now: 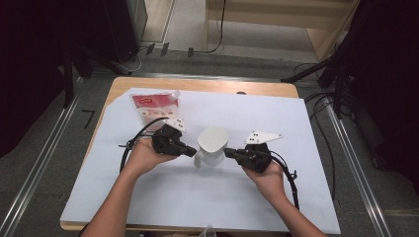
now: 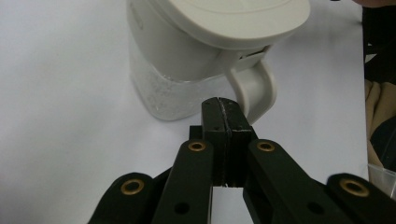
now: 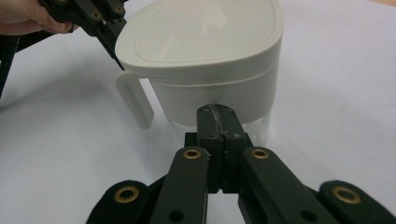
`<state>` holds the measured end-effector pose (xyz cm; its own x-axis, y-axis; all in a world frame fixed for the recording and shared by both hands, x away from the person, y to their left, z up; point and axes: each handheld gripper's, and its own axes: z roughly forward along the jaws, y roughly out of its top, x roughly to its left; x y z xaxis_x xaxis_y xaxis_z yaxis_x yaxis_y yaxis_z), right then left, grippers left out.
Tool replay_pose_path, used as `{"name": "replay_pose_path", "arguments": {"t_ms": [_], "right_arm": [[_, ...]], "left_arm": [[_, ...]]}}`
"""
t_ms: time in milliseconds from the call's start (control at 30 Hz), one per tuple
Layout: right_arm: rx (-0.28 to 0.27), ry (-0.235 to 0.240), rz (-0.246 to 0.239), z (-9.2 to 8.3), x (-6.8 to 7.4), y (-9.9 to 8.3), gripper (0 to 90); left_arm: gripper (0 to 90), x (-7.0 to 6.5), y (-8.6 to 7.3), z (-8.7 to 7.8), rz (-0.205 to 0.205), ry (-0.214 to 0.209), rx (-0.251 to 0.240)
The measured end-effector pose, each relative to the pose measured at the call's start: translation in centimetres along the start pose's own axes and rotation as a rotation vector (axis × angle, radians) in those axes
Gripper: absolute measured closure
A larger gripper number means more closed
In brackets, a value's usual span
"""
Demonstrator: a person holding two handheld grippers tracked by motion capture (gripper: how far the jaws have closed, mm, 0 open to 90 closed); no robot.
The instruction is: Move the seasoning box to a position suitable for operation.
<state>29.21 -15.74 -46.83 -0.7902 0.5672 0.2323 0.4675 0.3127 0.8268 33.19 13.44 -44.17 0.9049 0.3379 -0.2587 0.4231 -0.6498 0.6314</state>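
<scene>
A white lidded jug (image 1: 212, 146) with a clear lower body and a handle stands at the middle of the white sheet. My left gripper (image 1: 193, 151) is shut and empty, its tips just short of the jug's handle (image 2: 254, 88). From the other side my right gripper (image 1: 228, 152) is shut and empty too, with its tips close against the jug's wall (image 3: 219, 95). In the right gripper view the left gripper's fingers (image 3: 108, 35) reach the lid's far edge beside the handle (image 3: 135, 100).
A red and white pouch (image 1: 154, 107) lies flat at the back left of the sheet (image 1: 197, 197). The wooden table's edge (image 1: 207, 85) shows behind it. Black cables trail from both grippers. Dark equipment stands left and right of the table.
</scene>
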Motion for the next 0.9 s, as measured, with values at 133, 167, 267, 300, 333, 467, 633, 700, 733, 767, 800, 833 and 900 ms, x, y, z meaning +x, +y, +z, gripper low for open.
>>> {"name": "replay_pose_path", "arguments": {"t_ms": [133, 167, 267, 300, 333, 467, 633, 700, 733, 767, 800, 833, 900], "right_arm": [[0.005, 0.002, 0.012, 0.0, -0.1, 0.0, 90.0], [0.005, 0.000, 0.011, 0.0, -0.1, 0.0, 90.0], [0.003, -0.006, 0.013, 0.1, -0.3, 0.1, 90.0], [0.003, -0.006, 0.013, 0.1, -0.3, 0.1, 90.0], [0.001, -0.009, 0.015, 0.1, -0.3, 0.1, 90.0], [0.006, -0.014, 0.023, 0.1, -0.6, 0.2, 90.0], [0.005, -0.012, 0.041, 0.1, -0.9, 0.3, 90.0], [0.005, -0.021, 0.057, 0.2, -0.8, 0.4, 90.0], [0.007, -0.025, 0.053, 0.2, -0.9, 0.5, 90.0], [0.008, -0.025, 0.054, 0.2, -1.0, 0.6, 90.0], [0.005, -0.033, 0.055, 0.3, -1.0, 0.7, 90.0], [0.007, -0.036, 0.053, 0.2, -1.1, 0.7, 90.0], [0.005, -0.040, 0.059, 0.3, -1.1, 0.8, 90.0]], "left_arm": [[90.0, -0.1, 0.2, 0.0, -0.003, 0.013, 0.005], [90.0, -0.2, 0.2, 0.0, -0.013, 0.010, -0.001], [90.0, -0.6, 0.1, 0.1, -0.028, 0.007, -0.020], [90.0, -0.8, 0.2, 0.1, -0.023, 0.011, -0.012], [90.0, -1.0, 0.2, 0.2, -0.026, 0.008, -0.016], [90.0, -1.7, 0.3, 0.4, -0.031, 0.019, -0.027], [90.0, -2.4, 0.5, 0.8, -0.061, 0.021, -0.024], [90.0, -2.6, 0.6, 0.9, -0.050, 0.032, -0.024], [90.0, -2.8, 0.6, 1.0, -0.054, 0.039, -0.026], [90.0, -2.9, 0.7, 1.1, -0.048, 0.045, -0.031], [90.0, -3.1, 0.7, 1.3, -0.053, 0.046, -0.037], [90.0, -3.2, 0.9, 1.5, -0.046, 0.037, -0.033], [90.0, -3.4, 1.0, 1.7, -0.051, 0.041, -0.033]]}}
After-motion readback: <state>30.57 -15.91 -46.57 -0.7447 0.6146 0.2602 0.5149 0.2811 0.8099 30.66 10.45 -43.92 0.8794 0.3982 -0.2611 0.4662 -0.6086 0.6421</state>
